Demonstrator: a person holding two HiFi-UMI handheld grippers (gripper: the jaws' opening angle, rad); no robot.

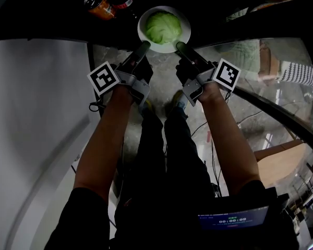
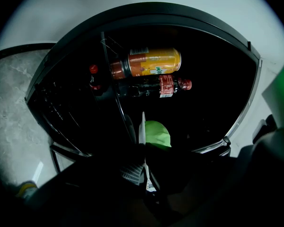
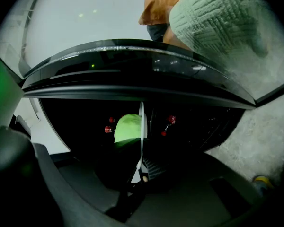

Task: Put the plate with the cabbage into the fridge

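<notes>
A white plate [image 1: 185, 35] with a pale green cabbage [image 1: 163, 26] hangs just inside the dark fridge opening [image 2: 203, 103]. My left gripper [image 1: 144, 46] is shut on the plate's near-left rim. The right gripper [image 1: 180, 46] is shut on its near-right rim. In the left gripper view the plate [image 2: 142, 129] shows edge-on between the jaws of the left gripper [image 2: 143, 157], with the cabbage [image 2: 157, 134] to its right. In the right gripper view the plate [image 3: 141, 122] is again edge-on in the right gripper [image 3: 139, 162], and the cabbage [image 3: 128, 126] lies to its left.
An orange drink bottle [image 2: 149, 62] and a dark cola bottle [image 2: 156, 86] lie inside the fridge beyond the plate. A pale door panel [image 1: 36, 113] stands to the left, a glass panel [image 1: 271, 66] to the right. Stone floor and cables lie below.
</notes>
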